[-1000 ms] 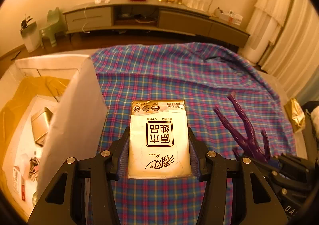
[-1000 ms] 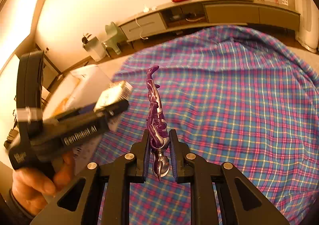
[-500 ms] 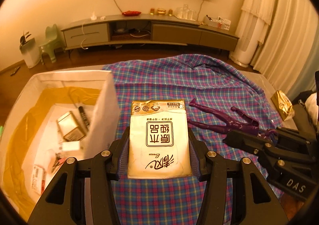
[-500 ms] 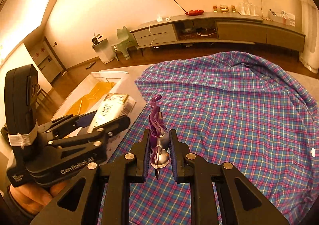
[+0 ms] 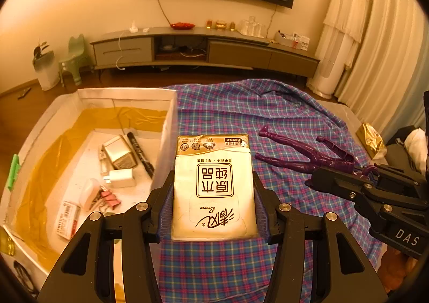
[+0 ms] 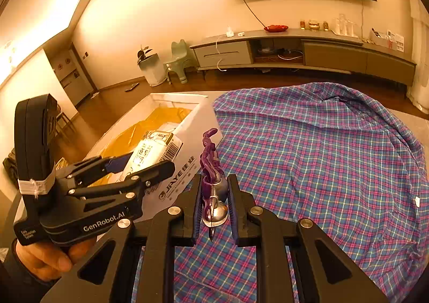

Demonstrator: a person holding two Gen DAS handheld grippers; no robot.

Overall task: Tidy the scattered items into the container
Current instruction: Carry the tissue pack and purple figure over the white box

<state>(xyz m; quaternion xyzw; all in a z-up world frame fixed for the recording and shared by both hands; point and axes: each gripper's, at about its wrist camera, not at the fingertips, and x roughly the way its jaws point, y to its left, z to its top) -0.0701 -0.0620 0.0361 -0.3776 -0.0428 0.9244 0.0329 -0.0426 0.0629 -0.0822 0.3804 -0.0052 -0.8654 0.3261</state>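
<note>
My left gripper [image 5: 213, 182] is shut on a white and gold tissue pack [image 5: 213, 190], which it holds flat above the plaid cloth, just right of the white box's wall [image 5: 169, 120]. My right gripper [image 6: 214, 185] is shut on a purple toy figure [image 6: 210, 158] with a silver part between the pads. The figure's legs stick out forward. In the left wrist view, the right gripper [image 5: 316, 178] and the figure [image 5: 303, 161] hang at the right. The right wrist view shows the left gripper [image 6: 161, 161] with the pack [image 6: 150, 152] in front of the box [image 6: 198, 126].
Inside the box lie a black marker [image 5: 139, 150], a small tin [image 5: 119, 152], a white charger [image 5: 120, 178], pink binder clips [image 5: 108, 198] and a paper packet. A plaid cloth [image 6: 321, 169] covers the table. A gold packet [image 5: 371, 139] lies at its right edge.
Both grippers have risen and drawn back with their loads, so more of the box's inside shows. In the left wrist view the purple figure has swung from upright to lying across.
</note>
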